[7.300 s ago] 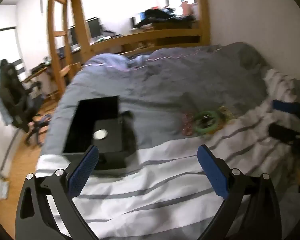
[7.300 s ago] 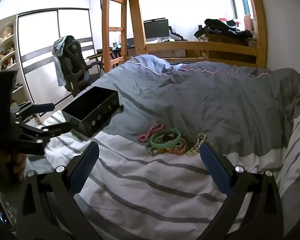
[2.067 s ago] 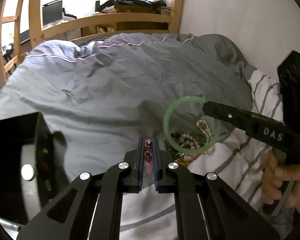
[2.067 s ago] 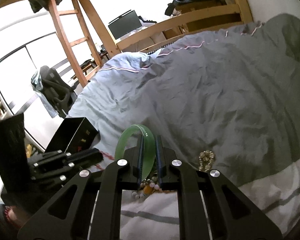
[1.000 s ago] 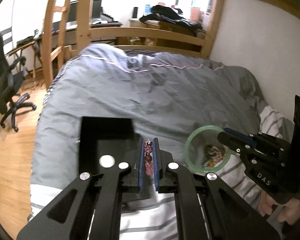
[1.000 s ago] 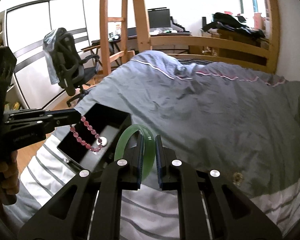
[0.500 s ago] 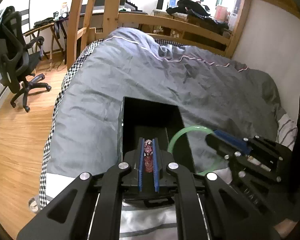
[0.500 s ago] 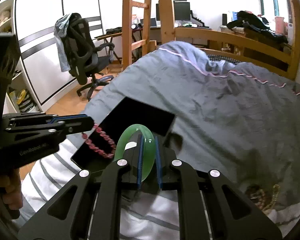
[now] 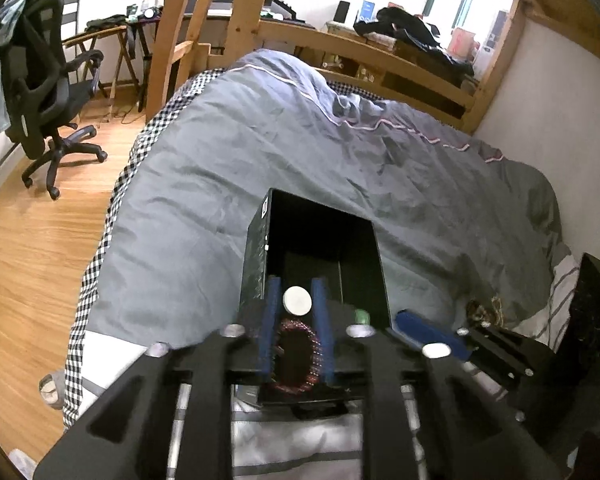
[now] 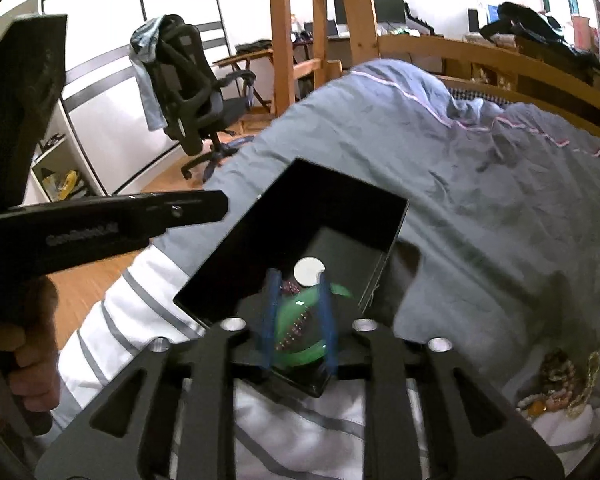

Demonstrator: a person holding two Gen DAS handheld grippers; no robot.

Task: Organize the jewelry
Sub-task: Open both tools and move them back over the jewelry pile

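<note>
Over the open black box (image 9: 320, 240) on the bed (image 9: 260, 168), the left gripper (image 9: 296, 312) and right gripper (image 10: 298, 312) are opening their fingers; the red bead bracelet (image 9: 296, 356) and green bangle (image 10: 300, 340) lie loose inside, apparently released for storage.

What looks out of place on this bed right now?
A heap of bracelets lies loose on the blanket, away from the black box. The pink bracelet and green bangle are already in the box. Nothing looks spilled or damaged.
</note>
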